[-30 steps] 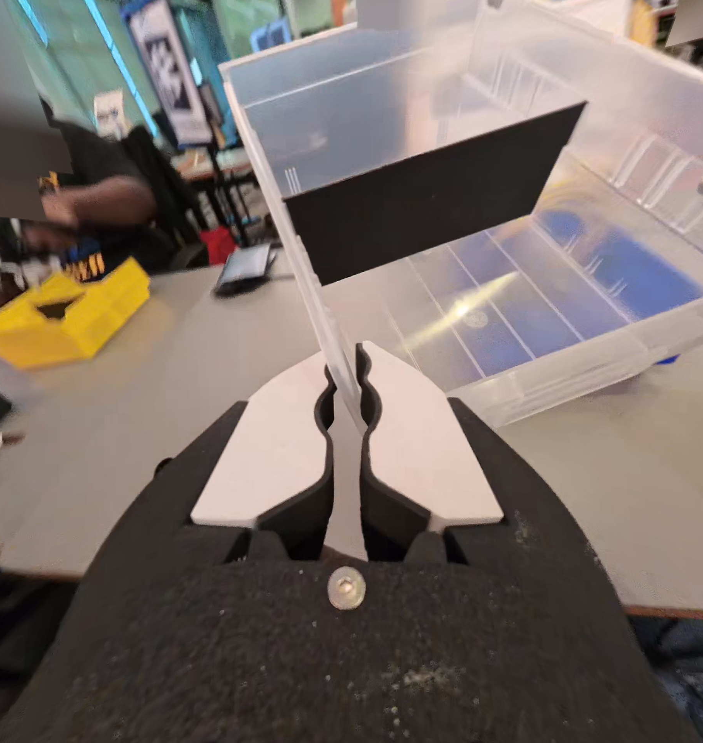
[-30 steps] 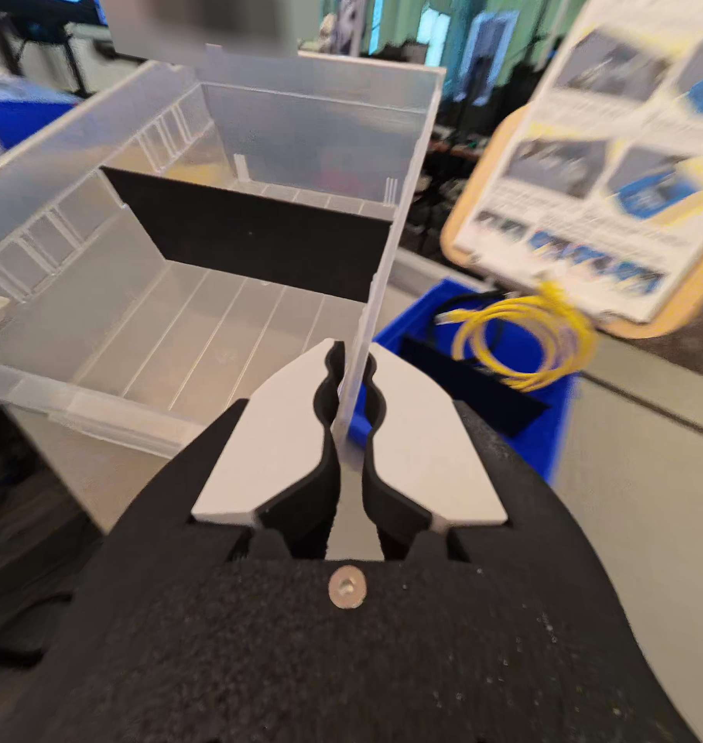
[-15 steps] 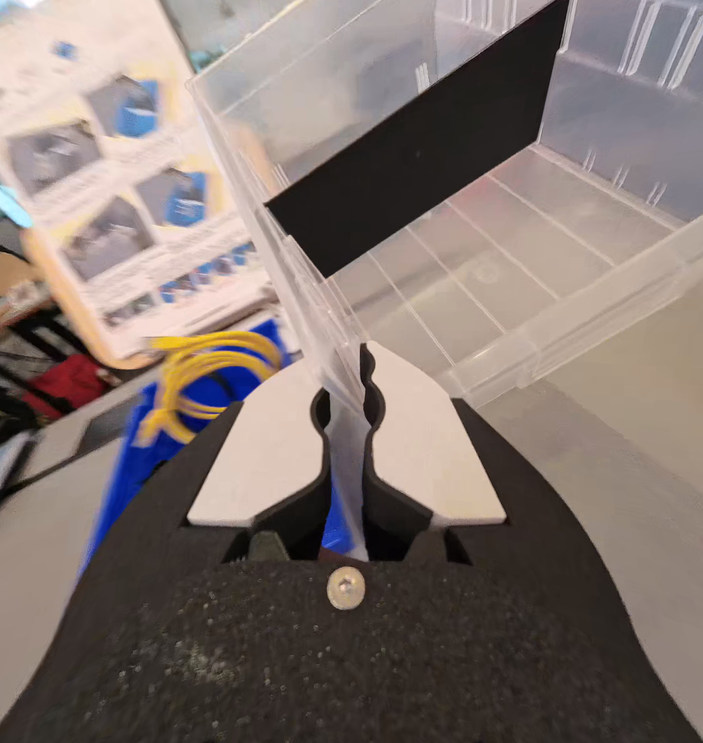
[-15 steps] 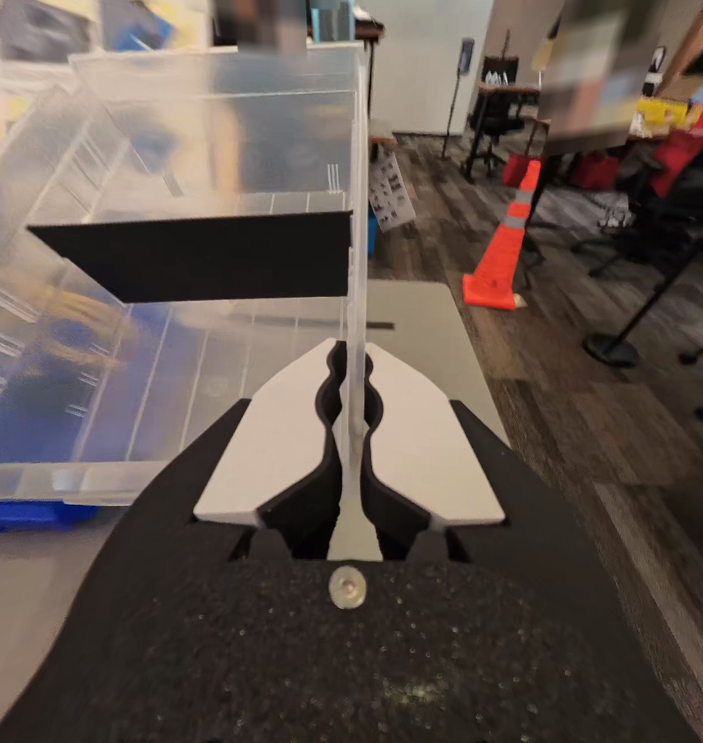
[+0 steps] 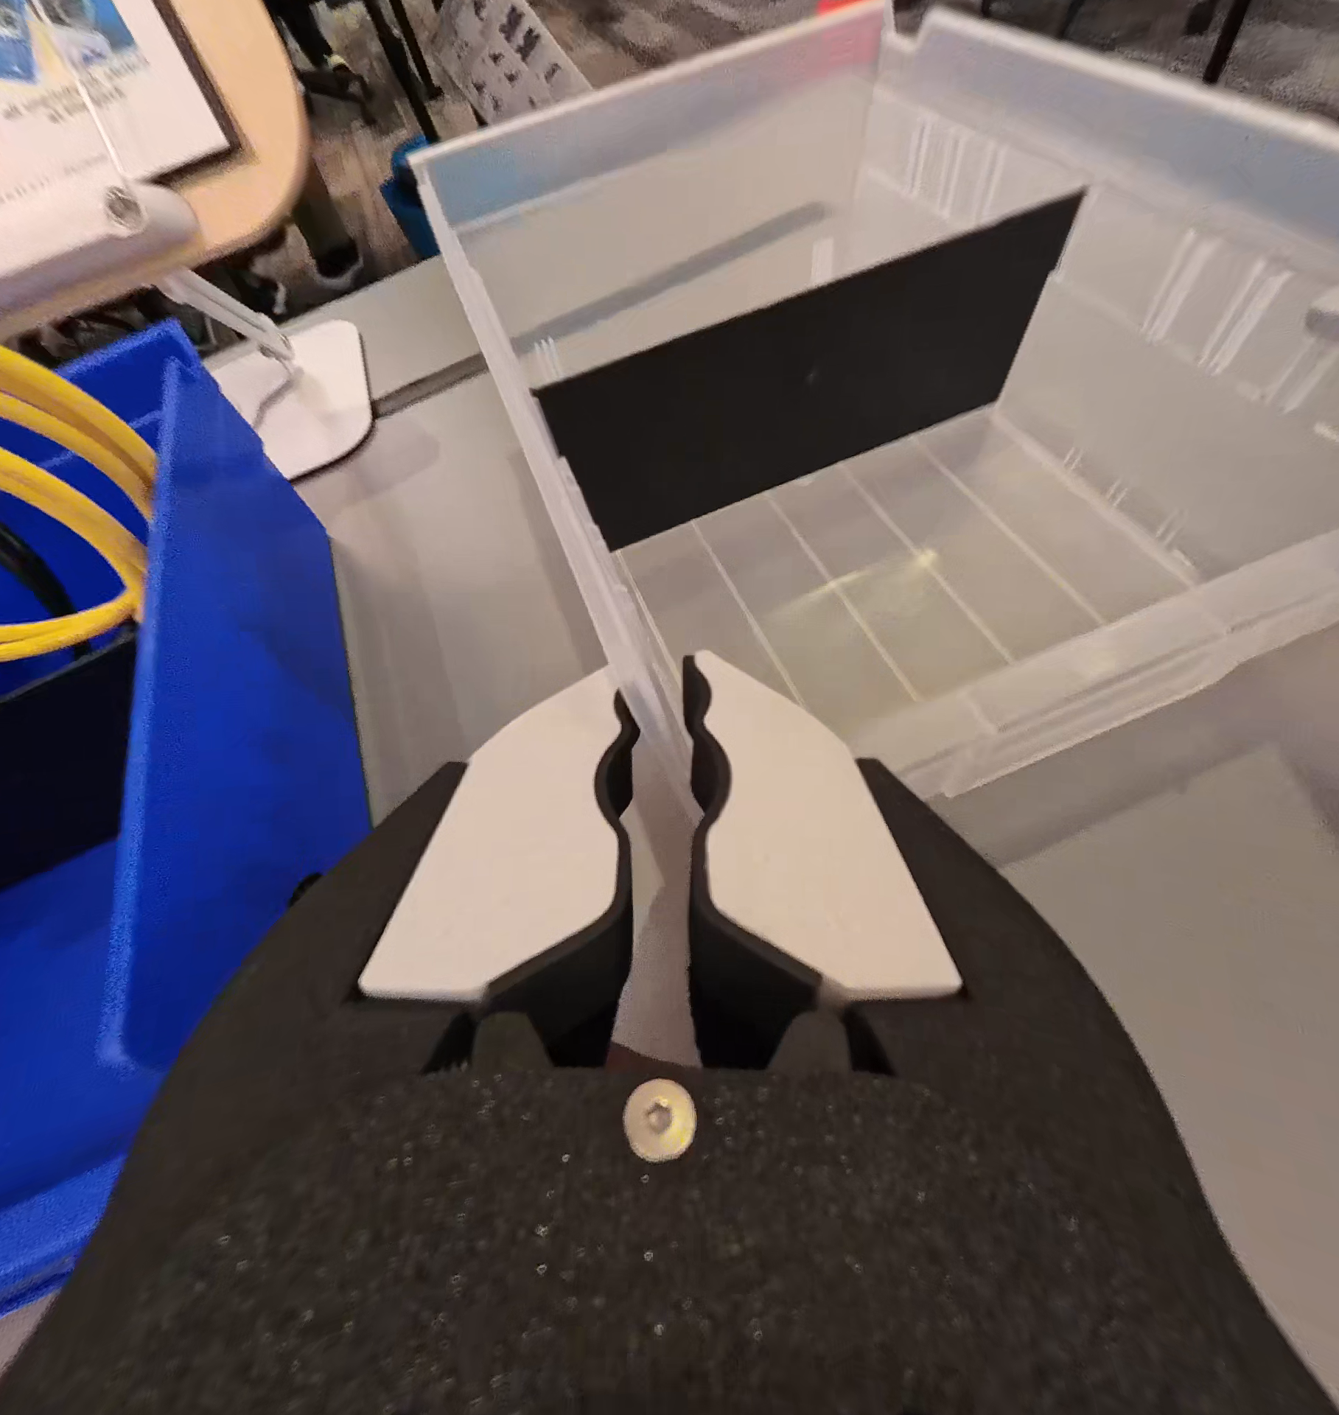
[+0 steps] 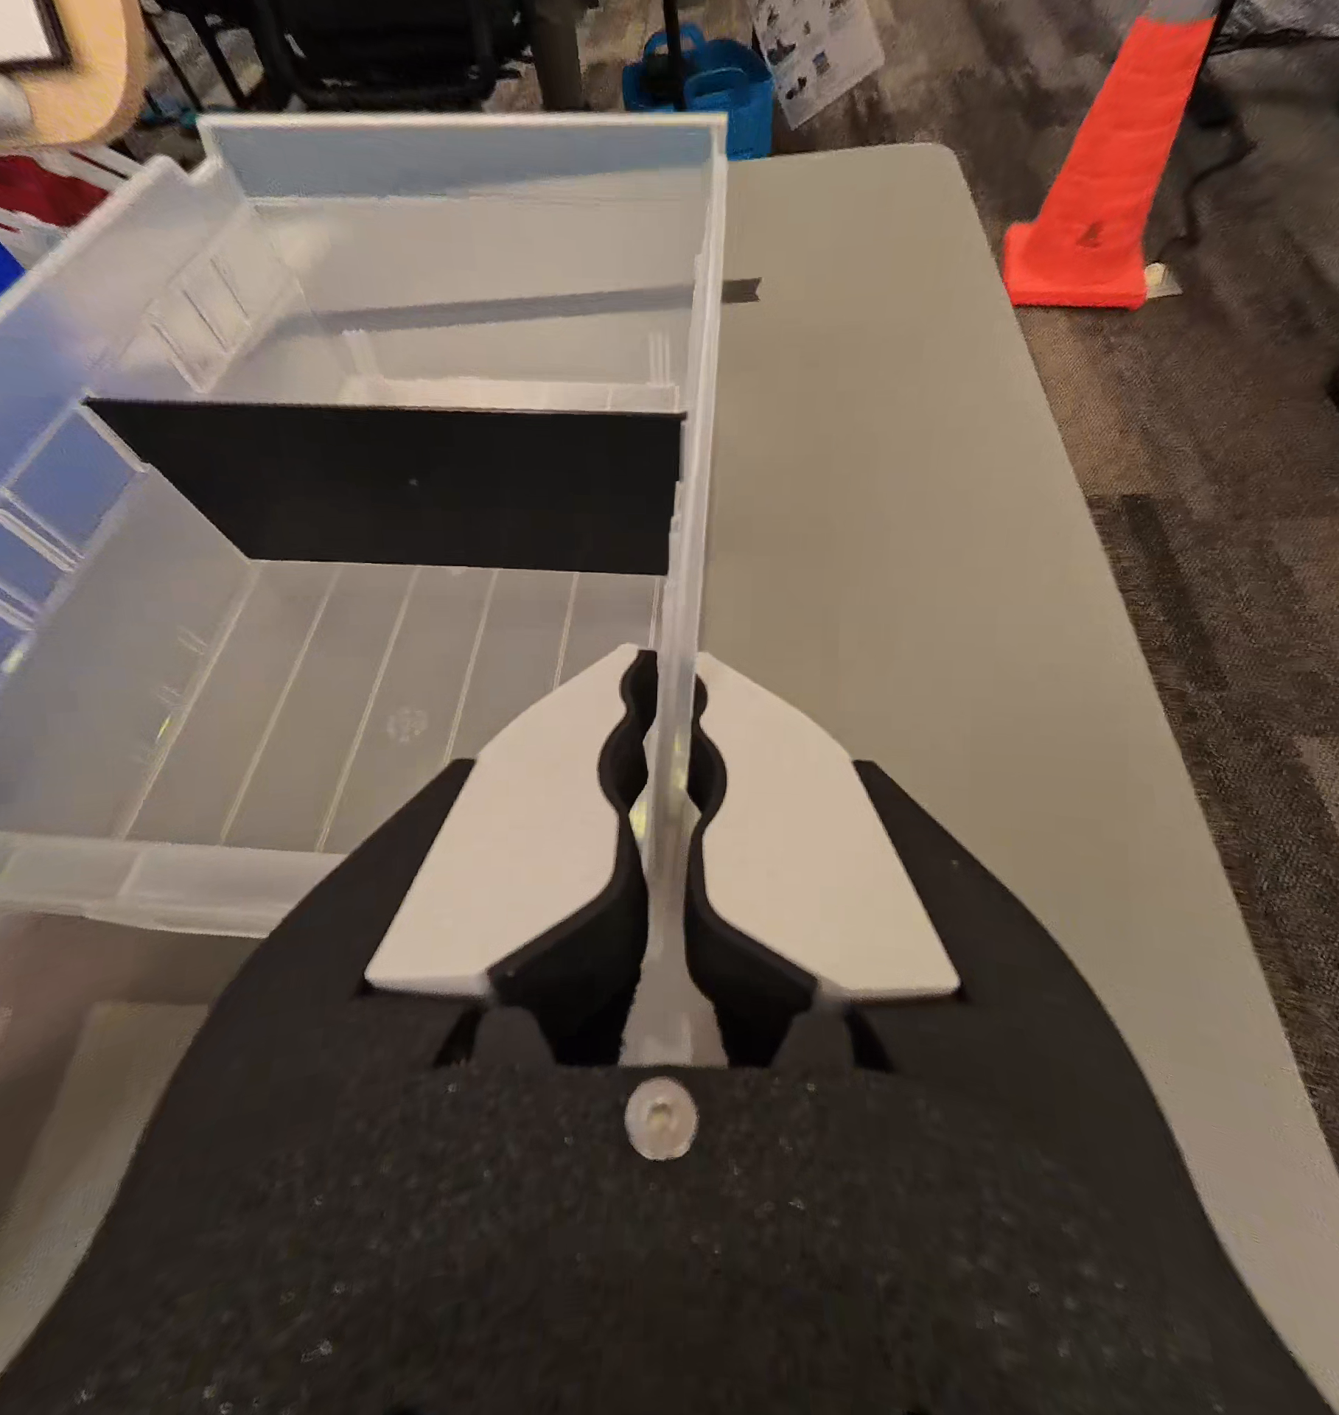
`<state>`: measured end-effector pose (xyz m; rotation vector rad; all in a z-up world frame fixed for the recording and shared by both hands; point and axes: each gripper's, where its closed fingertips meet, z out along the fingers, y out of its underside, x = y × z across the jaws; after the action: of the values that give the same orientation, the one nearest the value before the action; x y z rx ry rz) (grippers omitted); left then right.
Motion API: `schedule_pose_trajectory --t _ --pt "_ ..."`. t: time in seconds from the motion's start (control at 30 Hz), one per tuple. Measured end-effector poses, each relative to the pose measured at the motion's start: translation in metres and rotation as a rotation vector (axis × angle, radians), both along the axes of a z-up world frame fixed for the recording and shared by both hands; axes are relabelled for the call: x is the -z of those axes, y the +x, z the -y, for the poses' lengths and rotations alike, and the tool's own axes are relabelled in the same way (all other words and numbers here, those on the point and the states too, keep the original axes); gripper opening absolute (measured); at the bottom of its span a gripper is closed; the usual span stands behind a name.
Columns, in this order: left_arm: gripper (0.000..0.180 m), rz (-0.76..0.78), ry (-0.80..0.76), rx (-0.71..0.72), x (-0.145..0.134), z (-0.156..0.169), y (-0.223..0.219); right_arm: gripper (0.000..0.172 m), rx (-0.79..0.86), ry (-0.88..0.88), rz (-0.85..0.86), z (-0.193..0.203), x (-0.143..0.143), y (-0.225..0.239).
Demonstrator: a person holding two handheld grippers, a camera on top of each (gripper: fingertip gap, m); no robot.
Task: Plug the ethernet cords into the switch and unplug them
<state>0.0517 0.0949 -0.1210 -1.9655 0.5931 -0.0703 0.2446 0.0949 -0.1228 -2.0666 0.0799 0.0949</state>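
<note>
On the grey tabletop [image 6: 880,536], toward its far edge: one clear plastic bin [image 5: 919,597], open-topped, ribbed floor, crossed by a black divider panel [image 5: 788,398] standing upright across its width. A moulded round mark shows on the bin floor in the right wrist view; it is too faint to read.

Left gripper [image 5: 654,693]: fingers narrowly apart around the bin's left side wall; the wall lies against the left finger, with a sliver of gap at the right one. Whether the wall is truly pinched cannot be told.

Right gripper [image 6: 664,674]: closed on the bin's right side wall, both fingers [image 6: 773,804] pressed to the clear plastic.

Beside the bin's left wall, at the tabletop's left edge: one blue bin [image 5: 222,689] holding coiled yellow ethernet cords [image 5: 53,490]. No switch is visible in either view.

Beyond the far edge: a printed poster on a white stand [image 5: 53,115], writing blurred and unreadable. On the carpeted floor off the right edge: an orange traffic cone [image 6: 1110,168] bearing a small dark mark, unreadable; a blue bucket [image 6: 700,84]; a printed leaflet [image 6: 819,53], too small to read.
</note>
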Motion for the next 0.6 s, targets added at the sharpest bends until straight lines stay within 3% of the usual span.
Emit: schedule_pose_trajectory --t 0.13,0.3,0.4,0.47,0.6 --pt "0.015 0.062 -0.035 0.066 0.014 0.007 0.006 0.006 0.016 0.005 0.073 -0.001 0.0 0.003" --pt "0.038 0.086 -0.089 0.178 0.015 0.015 0.015 0.007 0.071 0.005 -0.123 0.0 0.008 0.001" --pt "0.047 0.049 -0.151 0.223 0.013 0.023 0.013 0.012 0.062 0.005 -0.127 0.003 0.006 -0.002" --pt "0.049 0.073 -0.141 0.268 -0.006 0.031 0.004 0.017 0.072 0.049 -0.074 0.006 -0.009 0.001" --pt "0.054 0.227 -0.109 0.367 -0.063 0.053 -0.038 0.027 0.088 0.225 0.075 0.018 -0.064 -0.004"
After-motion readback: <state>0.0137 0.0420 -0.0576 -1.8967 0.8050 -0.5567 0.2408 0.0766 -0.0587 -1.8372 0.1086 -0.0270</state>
